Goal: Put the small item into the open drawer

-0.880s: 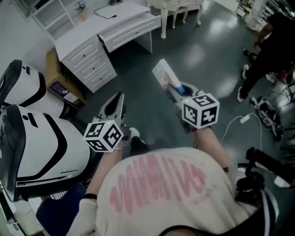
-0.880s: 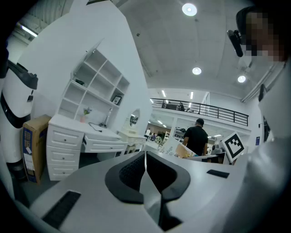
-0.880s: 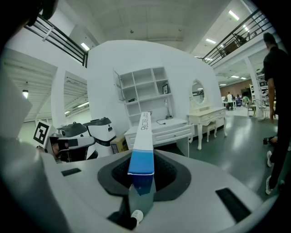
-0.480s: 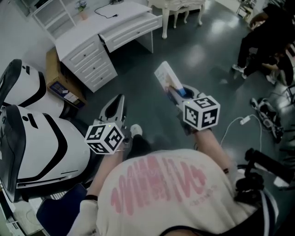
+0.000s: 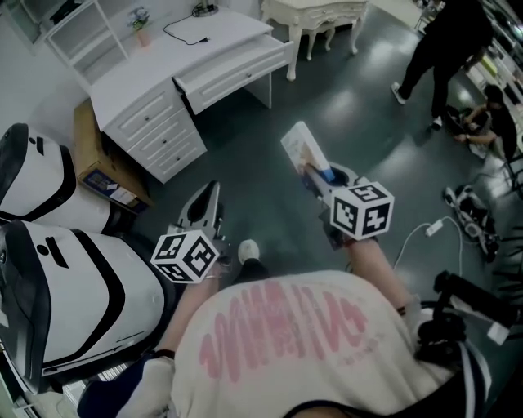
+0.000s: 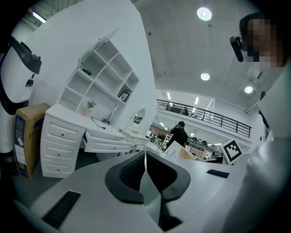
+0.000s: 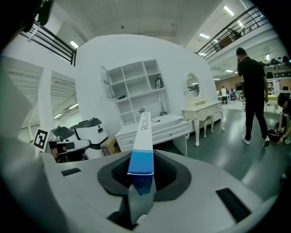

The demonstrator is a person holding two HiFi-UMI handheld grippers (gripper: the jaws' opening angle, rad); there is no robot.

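Holding a small box (image 5: 301, 150) tight, the right gripper (image 5: 315, 173) sticks out in front of the person and tips a little down. Its two jaws squeeze the blue end of the box, and the white end pokes out ahead. In the right gripper view the box (image 7: 142, 136) stands on its thin edge between the jaws of the right gripper (image 7: 140, 184) and points at the white desk (image 7: 154, 122).

The left gripper (image 5: 204, 196) is lower and to the left. In the left gripper view the left gripper (image 6: 144, 160) has its jaws closed together, and nothing is between them.

The white desk (image 5: 155, 59) stands near the top of the head view. Its open drawer (image 5: 239, 67) is pulled out on the right side of the desk. The box is up in the air over the dark floor (image 5: 245, 155), well apart from the open drawer.

A stack of closed drawers (image 5: 155, 131) sits under the left part of the desk. A brown cardboard box (image 5: 96, 155) stands just beside those drawers. Big white and black machines (image 5: 69, 277) are on the left. A cream table (image 5: 315, 12) stands at the top, to the right of the desk. A person in dark clothes (image 5: 445, 41) stands far off at the top right. A white cable (image 5: 415, 222) lies on the floor on the right
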